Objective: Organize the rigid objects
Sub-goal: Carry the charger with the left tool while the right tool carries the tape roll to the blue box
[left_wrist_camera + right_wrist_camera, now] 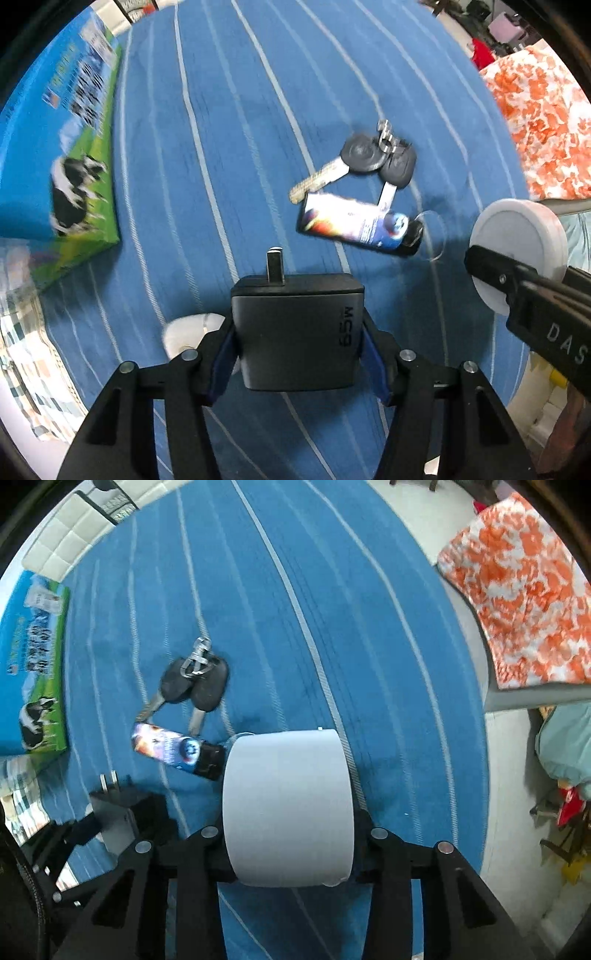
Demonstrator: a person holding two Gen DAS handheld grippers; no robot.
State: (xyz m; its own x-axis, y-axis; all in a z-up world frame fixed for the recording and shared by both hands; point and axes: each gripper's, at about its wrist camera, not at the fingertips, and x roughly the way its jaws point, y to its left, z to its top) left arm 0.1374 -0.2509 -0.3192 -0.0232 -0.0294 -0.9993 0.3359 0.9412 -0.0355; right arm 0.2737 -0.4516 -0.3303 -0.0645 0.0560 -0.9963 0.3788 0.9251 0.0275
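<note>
Left gripper [297, 350] pinching a dark grey, square plastic charger block [297, 332] between blue-lined pads [221, 363], metal prongs pointing away from the camera, block held clear above a blue cloth with thin white stripes [221, 129]. Right gripper [288, 843] clamped on a white, smooth plastic cylinder [287, 812], pads pressing its two sides, curved wall facing the camera. On the cloth between the two grippers: a pair of black-headed metal keys on a silver ring [373, 158], blades just touching a small lighter with a colourful printed wrap and black cap [360, 227]. Lying flat, cap end next to the white cylinder in the right wrist view. At far left on the cloth, a blue and green printed carton showing a black-and-white cow [62, 147], well apart from the keys. At right, beyond the cloth's edge, an orange and white patterned fabric [524, 602]. Small white object [192, 328] partly hidden behind the left gripper's finger, kind unclear.
</note>
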